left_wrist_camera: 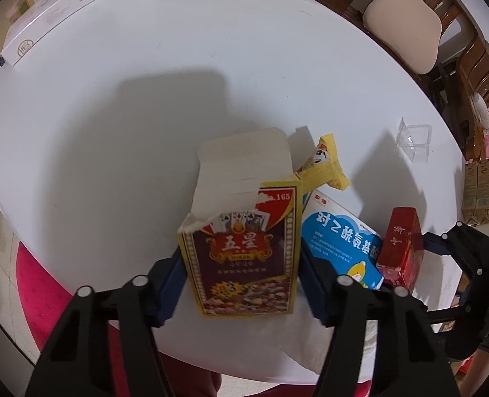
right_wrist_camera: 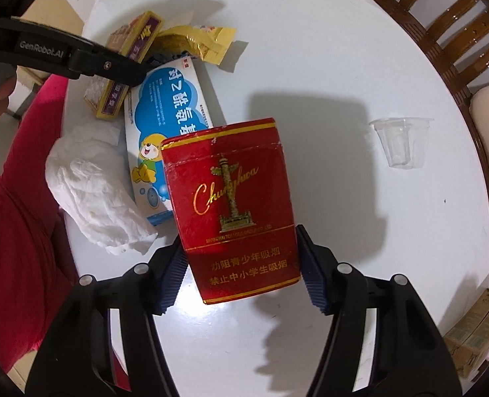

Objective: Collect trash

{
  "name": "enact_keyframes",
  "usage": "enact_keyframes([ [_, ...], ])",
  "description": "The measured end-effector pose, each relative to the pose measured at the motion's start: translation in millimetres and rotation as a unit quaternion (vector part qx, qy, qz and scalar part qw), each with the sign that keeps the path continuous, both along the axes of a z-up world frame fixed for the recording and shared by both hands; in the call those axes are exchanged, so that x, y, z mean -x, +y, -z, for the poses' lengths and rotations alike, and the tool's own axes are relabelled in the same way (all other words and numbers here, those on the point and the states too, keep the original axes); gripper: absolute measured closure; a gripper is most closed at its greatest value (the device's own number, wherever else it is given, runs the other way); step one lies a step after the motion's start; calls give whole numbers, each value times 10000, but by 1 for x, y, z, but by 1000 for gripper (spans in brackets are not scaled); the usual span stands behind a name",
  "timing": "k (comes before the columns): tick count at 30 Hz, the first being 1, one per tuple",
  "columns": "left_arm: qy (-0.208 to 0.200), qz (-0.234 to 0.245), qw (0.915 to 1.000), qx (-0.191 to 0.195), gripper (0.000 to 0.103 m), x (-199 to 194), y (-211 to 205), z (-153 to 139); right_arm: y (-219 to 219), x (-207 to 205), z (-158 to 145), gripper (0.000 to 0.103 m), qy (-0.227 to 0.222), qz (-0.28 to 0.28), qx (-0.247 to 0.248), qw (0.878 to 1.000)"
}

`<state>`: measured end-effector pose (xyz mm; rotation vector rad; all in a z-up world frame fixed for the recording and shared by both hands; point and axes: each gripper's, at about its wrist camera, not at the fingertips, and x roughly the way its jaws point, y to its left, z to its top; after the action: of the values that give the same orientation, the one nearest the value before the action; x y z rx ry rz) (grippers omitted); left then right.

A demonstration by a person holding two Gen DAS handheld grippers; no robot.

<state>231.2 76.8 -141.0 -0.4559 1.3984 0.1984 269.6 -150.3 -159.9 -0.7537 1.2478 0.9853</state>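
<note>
Both grippers: black plastic frames with triangular cut-outs, round silver pins at the linkage joints. Right gripper (right_wrist_camera: 241, 273) fingers carry ribbed dark-blue pads (right_wrist_camera: 173, 278). Left gripper (right_wrist_camera: 125, 72) body reads "GenRobot.AI" in white, one small screw alongside; person's sleeve (right_wrist_camera: 16, 218) red.

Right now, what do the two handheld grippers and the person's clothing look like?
Both the left gripper and the right gripper have black frames with round silver pins and dark blue ribbed pads. Seen from the right wrist, the left gripper's black arm carries white GenRobot.AI lettering. The person wears a bright pink-red garment.
</note>
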Motion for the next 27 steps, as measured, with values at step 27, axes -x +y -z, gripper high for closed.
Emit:
enact_keyframes([
  [27,-560,587,9958,-430,44,20,8,-48,-46,10,-43,44,-1505,2125,-67,9655],
])
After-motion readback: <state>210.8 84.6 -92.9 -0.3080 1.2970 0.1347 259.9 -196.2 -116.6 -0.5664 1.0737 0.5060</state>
